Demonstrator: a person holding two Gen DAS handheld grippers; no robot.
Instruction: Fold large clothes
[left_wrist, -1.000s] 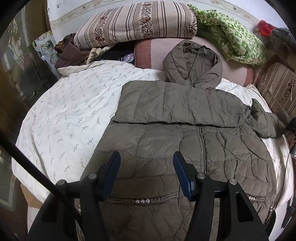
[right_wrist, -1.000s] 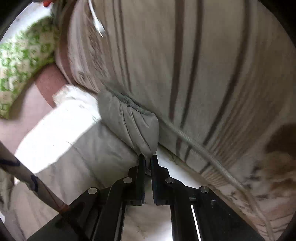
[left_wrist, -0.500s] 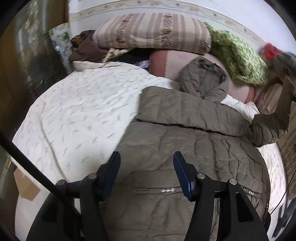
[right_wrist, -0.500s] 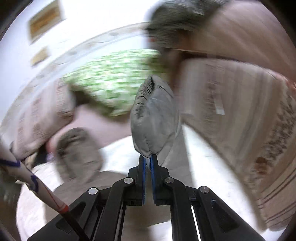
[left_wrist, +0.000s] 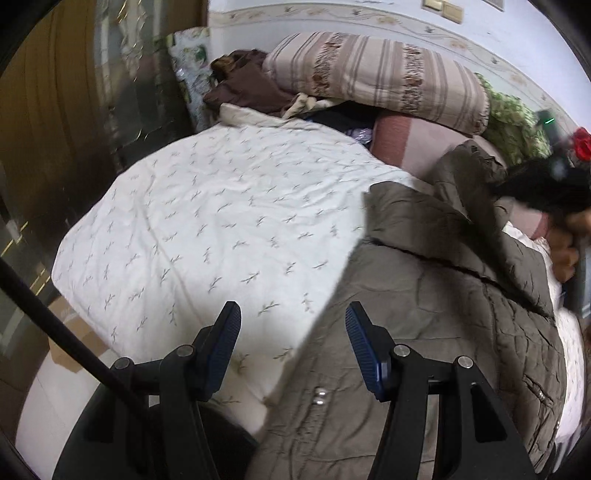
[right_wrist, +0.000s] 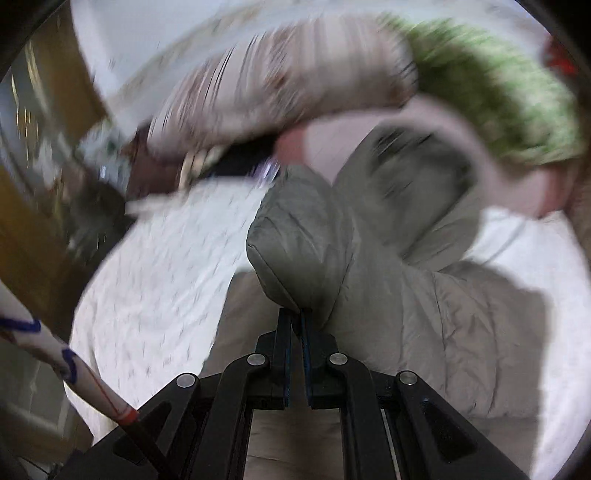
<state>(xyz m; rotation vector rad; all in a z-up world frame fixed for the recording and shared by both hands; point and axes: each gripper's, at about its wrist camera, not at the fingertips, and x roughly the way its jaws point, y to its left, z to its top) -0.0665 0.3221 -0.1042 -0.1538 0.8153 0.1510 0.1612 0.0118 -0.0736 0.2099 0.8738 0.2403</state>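
The right gripper (right_wrist: 296, 321) is clamped tight on the cuff end of a sleeve (right_wrist: 299, 251); the grey-olive quilted fabric bulges up and out above the closed jaws; the sleeve runs back to the right into the padded jacket (right_wrist: 454, 306), which lies spread on the white bedspread (right_wrist: 159, 280) printed with small sprigs; the jacket's hood (right_wrist: 417, 177) lies open beyond the sleeve, toward the head of the bed; behind it, heavily blurred, sit a striped pillow (right_wrist: 280, 85) and a green patterned blanket (right_wrist: 498, 92), with a pink pillow (right_wrist: 461, 122) curving beneath them; a white rod with blue markings (right_wrist: 44, 339) crosses the lower left corner.
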